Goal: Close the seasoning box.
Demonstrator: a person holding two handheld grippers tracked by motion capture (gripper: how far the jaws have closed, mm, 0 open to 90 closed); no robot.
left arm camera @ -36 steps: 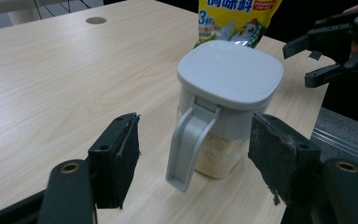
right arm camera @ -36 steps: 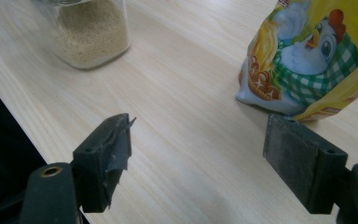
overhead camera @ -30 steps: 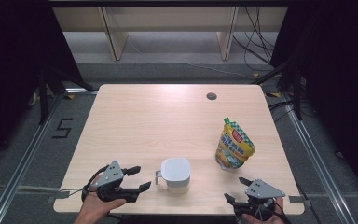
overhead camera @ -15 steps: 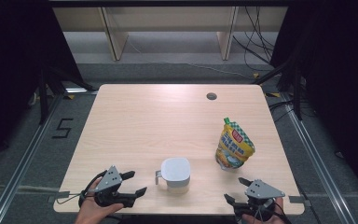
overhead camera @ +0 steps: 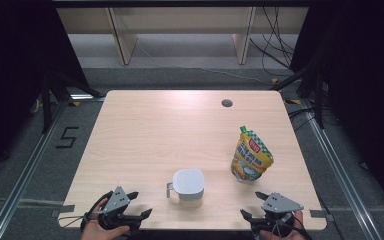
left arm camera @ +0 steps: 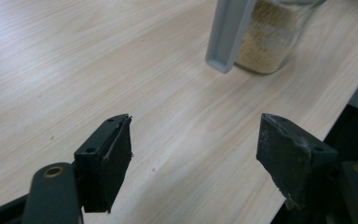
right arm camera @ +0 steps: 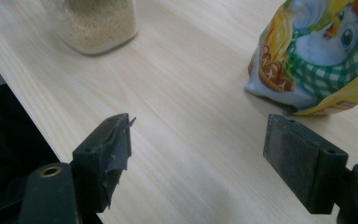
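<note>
Now withdrawn toward 7 o'clock, clear of jar (overhead camera: 189,186): left tongs (overhead camera: 139,205) just opened wide, empty. Right tongs (overhead camera: 254,205) wide, empty, at 5 o'clock. Jar released mid-front on bench (overhead camera: 170,130); pouch (overhead camera: 251,159) at 3 o'clock of it.

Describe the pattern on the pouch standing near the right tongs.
The pouch is yellow with green-and-white check and a cartoon chicken, clearest in the right gripper view.

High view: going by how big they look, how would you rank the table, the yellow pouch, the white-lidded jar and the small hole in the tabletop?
1. table
2. yellow pouch and white-lidded jar: they look much alike, so I won't rank them.
3. hole
</note>
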